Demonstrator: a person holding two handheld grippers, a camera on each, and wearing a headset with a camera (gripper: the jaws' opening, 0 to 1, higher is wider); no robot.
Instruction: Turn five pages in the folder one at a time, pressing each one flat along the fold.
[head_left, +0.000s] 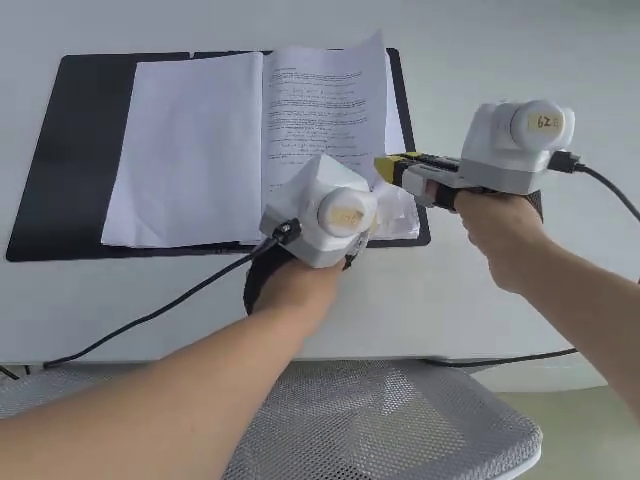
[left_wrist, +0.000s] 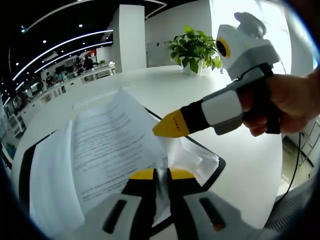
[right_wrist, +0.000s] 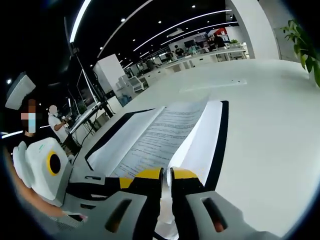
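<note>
A black folder (head_left: 70, 150) lies open on the white table, a blank turned sheet (head_left: 190, 140) on its left half and a printed page (head_left: 320, 110) on its right. The printed page's lower right corner is lifted and crumpled (head_left: 398, 208). My left gripper (head_left: 372, 205) is shut on that corner; in the left gripper view the paper edge runs up between its yellow tips (left_wrist: 161, 174). My right gripper (head_left: 385, 168) hovers just above the same corner with its jaws together, its yellow tip (left_wrist: 167, 125) over the page. The right gripper view looks along its shut jaws (right_wrist: 165, 175) across the page (right_wrist: 165, 130).
The folder's black right cover edge (right_wrist: 220, 135) borders bare white table (head_left: 480, 290). A grey mesh chair (head_left: 380, 420) sits below the table's front edge. Cables trail from both grippers. A potted plant (left_wrist: 192, 50) stands far across the table.
</note>
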